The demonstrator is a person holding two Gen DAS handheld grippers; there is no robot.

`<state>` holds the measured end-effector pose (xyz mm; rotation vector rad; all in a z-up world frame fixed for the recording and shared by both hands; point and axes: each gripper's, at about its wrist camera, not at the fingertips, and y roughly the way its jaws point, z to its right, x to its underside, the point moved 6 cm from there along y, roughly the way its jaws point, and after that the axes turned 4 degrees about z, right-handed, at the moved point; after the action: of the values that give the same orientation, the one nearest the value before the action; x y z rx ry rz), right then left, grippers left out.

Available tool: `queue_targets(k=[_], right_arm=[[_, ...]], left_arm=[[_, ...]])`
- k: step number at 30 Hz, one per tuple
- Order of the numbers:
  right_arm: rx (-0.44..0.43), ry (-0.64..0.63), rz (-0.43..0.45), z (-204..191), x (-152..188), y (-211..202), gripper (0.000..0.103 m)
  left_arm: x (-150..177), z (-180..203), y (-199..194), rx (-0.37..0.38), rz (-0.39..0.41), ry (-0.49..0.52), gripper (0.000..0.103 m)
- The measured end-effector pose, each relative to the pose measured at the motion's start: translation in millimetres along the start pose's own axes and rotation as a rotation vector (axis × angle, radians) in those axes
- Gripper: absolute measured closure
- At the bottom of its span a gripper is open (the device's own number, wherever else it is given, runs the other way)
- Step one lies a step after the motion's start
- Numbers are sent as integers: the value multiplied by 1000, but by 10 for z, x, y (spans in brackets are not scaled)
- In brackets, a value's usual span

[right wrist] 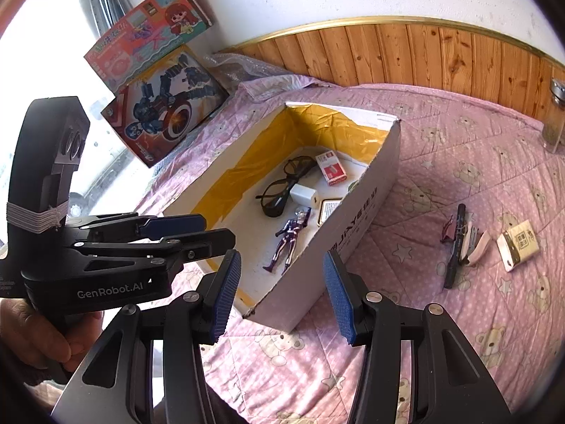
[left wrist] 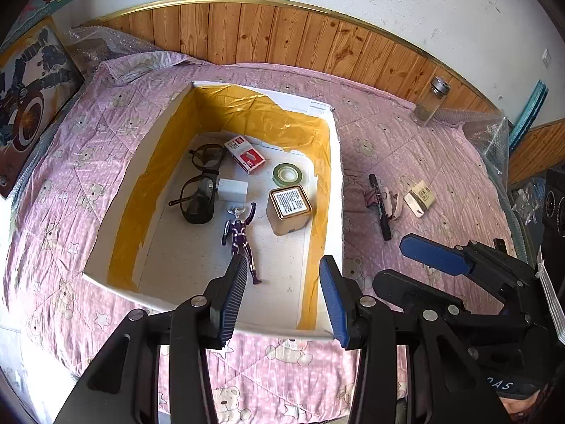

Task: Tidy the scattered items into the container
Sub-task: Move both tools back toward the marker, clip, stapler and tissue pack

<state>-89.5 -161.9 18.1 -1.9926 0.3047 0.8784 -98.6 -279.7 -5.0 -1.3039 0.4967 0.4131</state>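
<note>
Left tool (left wrist: 282,296) agape over box (left wrist: 337,183) rim, right tool (right wrist: 282,296) agape beside it

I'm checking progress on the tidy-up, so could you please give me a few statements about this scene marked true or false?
1. The toy figure lies inside the white box. True.
2. Both the left gripper and the right gripper are shut on items. False: both stand open and hold nothing.
3. The black pen lies on the pink quilt, outside the box. True.
4. The roll of green tape is on the quilt next to the pen. False: it is inside the box, near the red and white carton.
5. The glass jar stands upright on the quilt near the wooden wall panel. True.
</note>
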Motion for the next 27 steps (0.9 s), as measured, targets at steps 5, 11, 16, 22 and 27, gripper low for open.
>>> queue_targets(k=[5,11,16,22,27], right_arm=[[-1,29,16,46,145,-154,51],[10,87,35,219,350,-341,51],[37,167,53,528,527,-496,51],[78,272,75,980,644,-643,51],[87,355,85,1327,683,-665,51]], left_arm=[[187,165,-105,12,4,29,59],[369,487,-161,28,10,100,58],[477,763,-142,46,9,156,55],[520,1084,25,78,-20,196,55],[476,1322,257,98,-45,209,55]])
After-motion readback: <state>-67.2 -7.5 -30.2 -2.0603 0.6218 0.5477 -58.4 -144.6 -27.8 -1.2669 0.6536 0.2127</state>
